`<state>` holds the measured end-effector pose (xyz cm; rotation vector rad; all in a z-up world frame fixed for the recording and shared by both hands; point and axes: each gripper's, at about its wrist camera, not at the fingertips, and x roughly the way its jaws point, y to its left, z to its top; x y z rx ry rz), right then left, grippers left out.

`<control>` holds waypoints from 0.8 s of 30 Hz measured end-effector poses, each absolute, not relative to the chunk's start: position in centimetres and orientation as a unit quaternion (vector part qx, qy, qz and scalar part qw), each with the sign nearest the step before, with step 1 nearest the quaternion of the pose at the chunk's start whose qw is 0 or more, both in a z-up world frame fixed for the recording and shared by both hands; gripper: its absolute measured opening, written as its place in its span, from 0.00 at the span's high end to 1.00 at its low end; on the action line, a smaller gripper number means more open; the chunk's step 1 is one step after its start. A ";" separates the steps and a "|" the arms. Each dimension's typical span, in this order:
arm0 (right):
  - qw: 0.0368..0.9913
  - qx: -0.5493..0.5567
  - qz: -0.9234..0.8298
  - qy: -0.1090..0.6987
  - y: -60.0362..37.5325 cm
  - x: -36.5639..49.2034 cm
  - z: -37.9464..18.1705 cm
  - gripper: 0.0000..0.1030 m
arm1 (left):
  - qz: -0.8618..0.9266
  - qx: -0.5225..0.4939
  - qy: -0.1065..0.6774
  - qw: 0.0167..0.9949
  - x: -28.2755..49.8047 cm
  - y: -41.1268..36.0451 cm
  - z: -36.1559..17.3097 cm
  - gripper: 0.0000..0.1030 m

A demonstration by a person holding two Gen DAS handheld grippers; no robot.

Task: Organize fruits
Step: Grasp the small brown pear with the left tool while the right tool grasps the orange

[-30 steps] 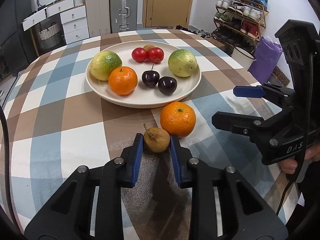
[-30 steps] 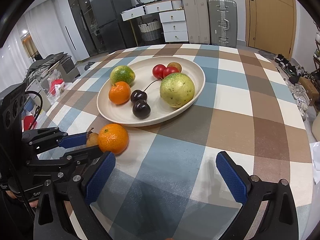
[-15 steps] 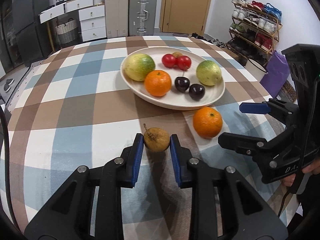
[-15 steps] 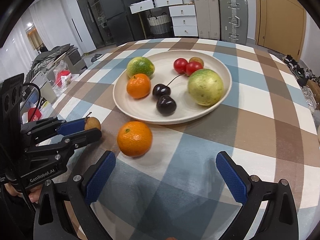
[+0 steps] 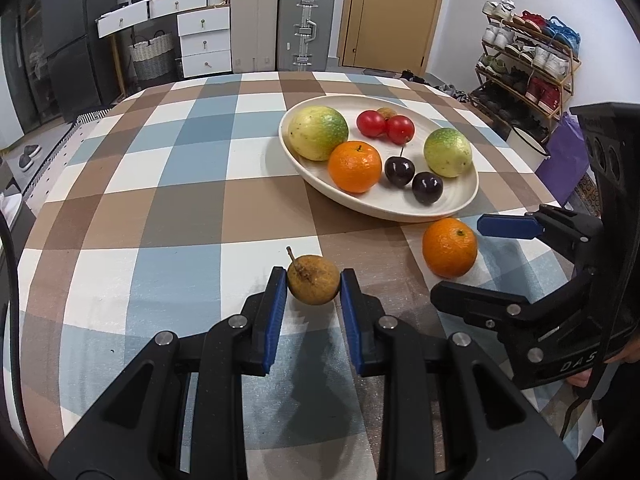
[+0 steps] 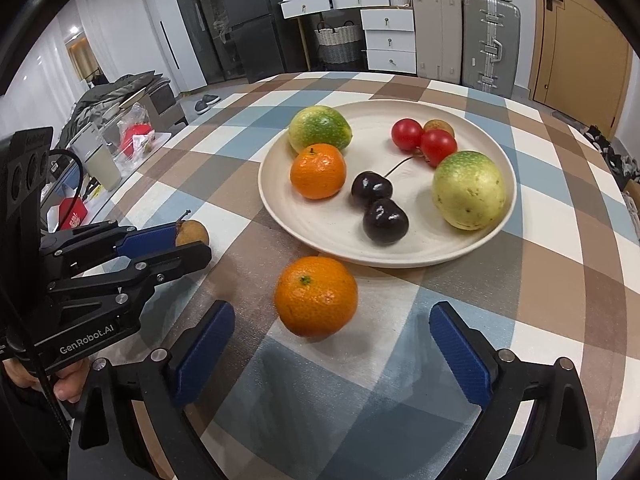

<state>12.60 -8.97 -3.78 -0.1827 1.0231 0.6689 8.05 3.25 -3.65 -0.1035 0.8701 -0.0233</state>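
My left gripper [image 5: 313,282] is shut on a small brown longan [image 5: 313,285] with a stem, held just above the checked tablecloth, left of the plate. It also shows in the right wrist view [image 6: 192,233]. A loose orange [image 6: 316,296] lies on the cloth in front of the cream plate [image 6: 332,236]. My right gripper [image 6: 332,344] is open, its blue pads either side of that orange but short of it. The plate holds an orange, two green-yellow fruits, two dark cherries, two red tomatoes and another longan.
The round table [image 5: 160,208] has a checked cloth. Suitcases [image 5: 306,26] and white drawers [image 5: 204,40] stand behind it, a shoe rack [image 5: 528,64] at the right. Clutter and a bag lie on a low surface at the left in the right wrist view [image 6: 120,136].
My left gripper has carried the longan left, away from the loose orange. My right gripper has moved in toward the loose orange, which now sits between its open fingers.
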 end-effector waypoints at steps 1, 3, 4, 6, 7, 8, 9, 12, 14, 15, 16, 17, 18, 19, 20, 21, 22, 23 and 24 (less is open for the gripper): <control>0.814 -0.088 0.314 0.480 -8.8 12.6 -3.9 0.09 | -0.011 -0.050 0.421 0.905 8.0 3.3 -3.7 0.76; 0.814 -0.093 0.313 0.480 -8.6 12.6 -4.0 0.18 | -0.010 -0.050 0.422 0.905 8.1 3.3 -3.7 0.77; 0.816 -0.098 0.312 0.477 -8.5 12.6 -4.0 0.20 | -0.009 -0.050 0.422 0.905 8.1 3.3 -3.7 0.77; 0.817 -0.101 0.311 0.474 -8.3 12.6 -4.0 0.28 | -0.007 -0.050 0.422 0.905 8.1 3.3 -3.8 0.77; 0.820 -0.103 0.308 0.472 -8.2 12.6 -4.0 0.31 | -0.006 -0.051 0.422 0.905 8.1 3.4 -3.8 0.76; 0.821 -0.104 0.307 0.471 -8.2 12.6 -4.0 0.36 | -0.006 -0.051 0.422 0.905 8.1 3.4 -3.8 0.77; 0.821 -0.105 0.306 0.470 -8.3 12.5 -4.0 0.41 | -0.005 -0.052 0.422 0.905 8.0 3.5 -3.9 0.77; 0.821 -0.102 0.311 0.469 -8.5 12.5 -3.9 0.51 | -0.006 -0.052 0.422 0.905 8.0 3.5 -3.9 0.77; 0.817 -0.098 0.318 0.470 -8.5 12.3 -3.8 0.58 | -0.005 -0.051 0.422 0.905 8.0 3.5 -3.9 0.77; 0.818 -0.103 0.319 0.468 -8.4 12.2 -3.8 0.60 | -0.006 -0.052 0.422 0.905 8.0 3.5 -3.9 0.77; 0.818 -0.107 0.319 0.466 -8.3 12.0 -3.8 0.60 | -0.006 -0.052 0.422 0.905 8.0 3.5 -3.9 0.77; 0.819 -0.109 0.318 0.464 -8.3 12.0 -3.8 0.60 | -0.006 -0.052 0.422 0.905 8.0 3.5 -3.9 0.77; 0.820 -0.108 0.319 0.464 -8.3 12.0 -3.8 0.60 | -0.006 -0.052 0.422 0.905 8.0 3.5 -3.9 0.77; 0.819 -0.106 0.319 0.464 -8.3 12.0 -3.8 0.60 | -0.006 -0.052 0.422 0.905 8.0 3.5 -3.9 0.77; 0.819 -0.103 0.320 0.465 -8.4 12.1 -3.8 0.60 | -0.006 -0.052 0.423 0.905 8.1 3.5 -3.9 0.77; 0.819 -0.102 0.320 0.465 -8.5 12.1 -3.8 0.60 | -0.005 -0.051 0.423 0.904 8.1 3.4 -3.9 0.77; 0.819 -0.102 0.320 0.465 -8.5 12.1 -3.8 0.60 | -0.005 -0.051 0.423 0.905 8.1 3.5 -3.8 0.77; 0.819 -0.102 0.320 0.465 -8.5 12.1 -3.8 0.60 | -0.005 -0.051 0.423 0.905 8.1 3.5 -3.8 0.77; 0.819 -0.103 0.320 0.464 -8.5 12.1 -3.8 0.60 | -0.005 -0.052 0.423 0.905 8.1 3.4 -3.8 0.77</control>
